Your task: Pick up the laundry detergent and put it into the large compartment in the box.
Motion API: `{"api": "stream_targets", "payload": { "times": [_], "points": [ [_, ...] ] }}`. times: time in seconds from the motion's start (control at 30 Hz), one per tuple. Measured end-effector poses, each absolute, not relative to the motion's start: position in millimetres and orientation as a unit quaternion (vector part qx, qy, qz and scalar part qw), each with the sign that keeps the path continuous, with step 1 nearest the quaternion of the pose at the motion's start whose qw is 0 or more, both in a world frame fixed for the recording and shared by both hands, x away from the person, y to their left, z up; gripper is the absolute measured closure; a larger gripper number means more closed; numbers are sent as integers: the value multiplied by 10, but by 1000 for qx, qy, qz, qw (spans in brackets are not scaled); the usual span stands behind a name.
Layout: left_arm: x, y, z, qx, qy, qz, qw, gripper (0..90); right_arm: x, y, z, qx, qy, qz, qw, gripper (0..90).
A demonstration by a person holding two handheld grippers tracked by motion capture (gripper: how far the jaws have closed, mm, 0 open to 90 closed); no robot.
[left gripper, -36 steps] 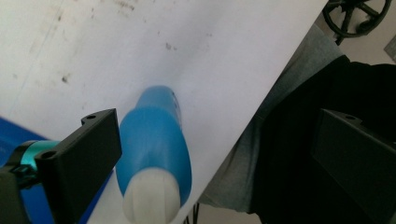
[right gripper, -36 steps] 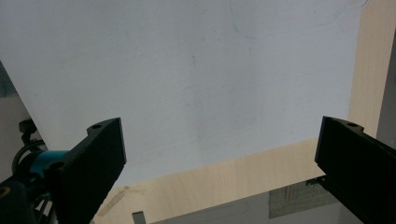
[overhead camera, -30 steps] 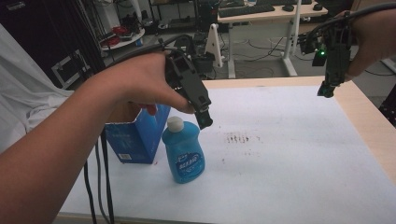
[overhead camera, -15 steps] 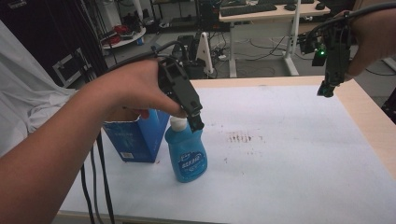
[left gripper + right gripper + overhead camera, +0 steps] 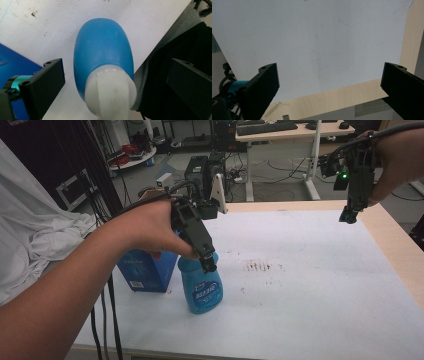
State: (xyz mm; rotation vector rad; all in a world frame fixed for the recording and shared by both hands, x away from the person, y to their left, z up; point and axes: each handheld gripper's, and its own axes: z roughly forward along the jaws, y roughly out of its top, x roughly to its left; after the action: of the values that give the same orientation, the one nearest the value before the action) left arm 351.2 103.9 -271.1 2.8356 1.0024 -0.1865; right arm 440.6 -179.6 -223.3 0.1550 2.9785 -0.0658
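Bottle's point(image 5: 102, 55) white cap point(image 5: 111, 92) between jaws

Even, soft indoor light; the near white cap point(image 5: 110, 92) is blurred, shadows faint.

My table point(image 5: 387, 227) is light wood, and a white sheet point(image 5: 320, 295) covers most of its top, leaving a bare wooden strip along the far and right edges. A patch of dark smudges point(image 5: 260, 266) marks the sheet near its middle. A blue bottle point(image 5: 202, 290) stands upright on the sheet toward my left, and a blue box point(image 5: 145, 272) stands just beside it, further left.
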Motion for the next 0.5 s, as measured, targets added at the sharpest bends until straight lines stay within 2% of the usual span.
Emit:
{"api": "stream_targets", "payload": {
  "times": [0.5],
  "points": [
    [3509, 1024, -2909, 943, 325, -54, 53, 17, 4416, -1787, -2245, 53, 995, -23, 79, 9]
  ]
}}
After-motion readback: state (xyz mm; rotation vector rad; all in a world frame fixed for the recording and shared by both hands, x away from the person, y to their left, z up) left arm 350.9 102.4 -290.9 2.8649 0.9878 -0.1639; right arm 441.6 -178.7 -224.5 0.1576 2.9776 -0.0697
